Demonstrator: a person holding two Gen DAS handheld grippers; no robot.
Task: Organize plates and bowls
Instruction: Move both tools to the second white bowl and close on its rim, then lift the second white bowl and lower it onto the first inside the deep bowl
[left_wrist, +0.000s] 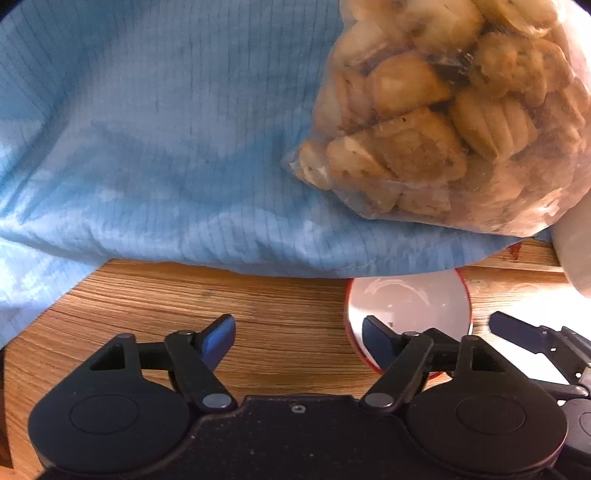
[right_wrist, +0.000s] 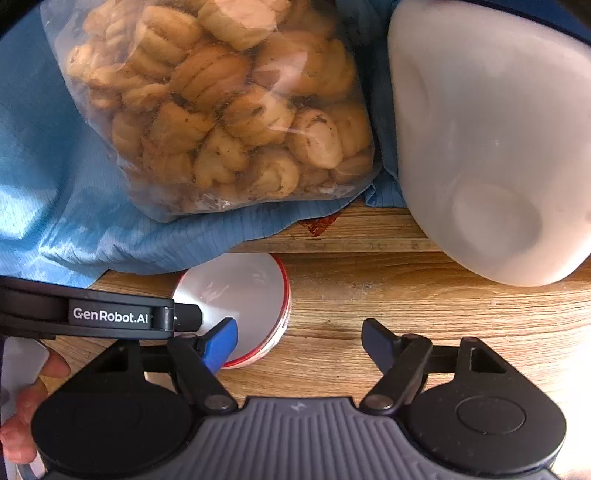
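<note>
- A blue cloth lies crumpled over the far left of the wooden table, its hem hanging down to the bare boards.
- The left gripper hovers over bare wood with its jaws fairly wide and nothing between them; its right finger sits in front of the near rim of the bowl, though contact cannot be judged from this angle.
- A small white bowl with a red rim stands upright on the table, just below the cloth's edge and between the two grippers.
- A clear bag of biscuits rests on the cloth behind the bowl.
- The right gripper also stands fairly wide and empty over the wood; its left finger overlaps the bowl's near edge in the right wrist view.
- A reddish stain marks the wood by the cloth's hem.
- A white plastic jug lies tilted at the far right.
</note>
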